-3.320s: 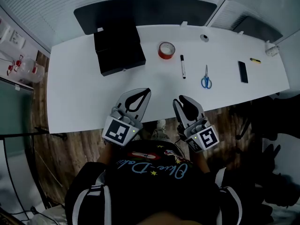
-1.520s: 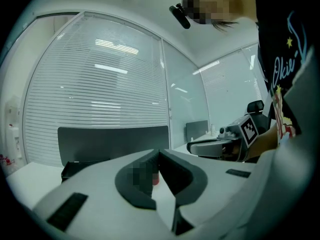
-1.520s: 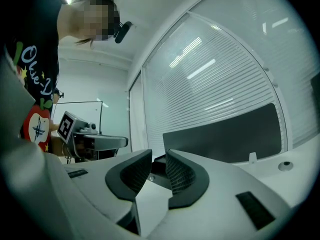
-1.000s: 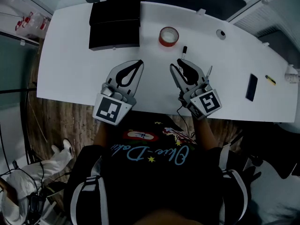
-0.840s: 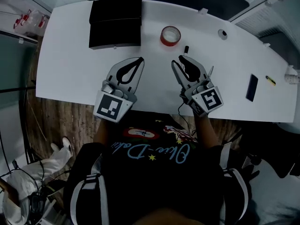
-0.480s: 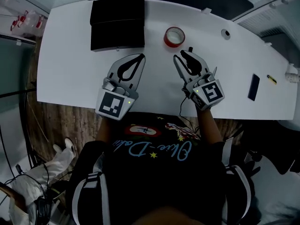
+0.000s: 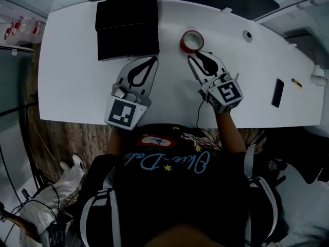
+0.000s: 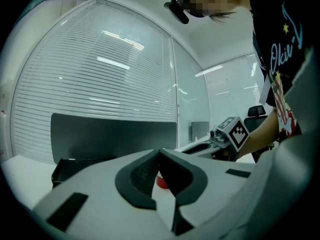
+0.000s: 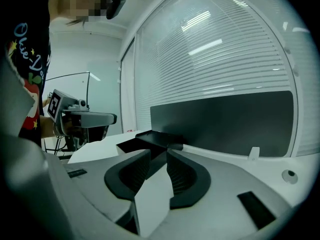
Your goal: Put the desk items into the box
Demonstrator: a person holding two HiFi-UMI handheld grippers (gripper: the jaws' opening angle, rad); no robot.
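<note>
Head view: right gripper [image 7: 190,58] nearer tape [image 7: 192,41] than before, fingers slightly apart, empty; left gripper [image 7: 154,59] with fingers together, empty.

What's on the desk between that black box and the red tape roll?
Nothing: the head view shows bare white desk between the black box and red tape roll.

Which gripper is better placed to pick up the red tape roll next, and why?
Right. The right gripper, jaws open and empty, sits close by the red tape roll; the left gripper, tips together, is farther off, nearer the black box.
</note>
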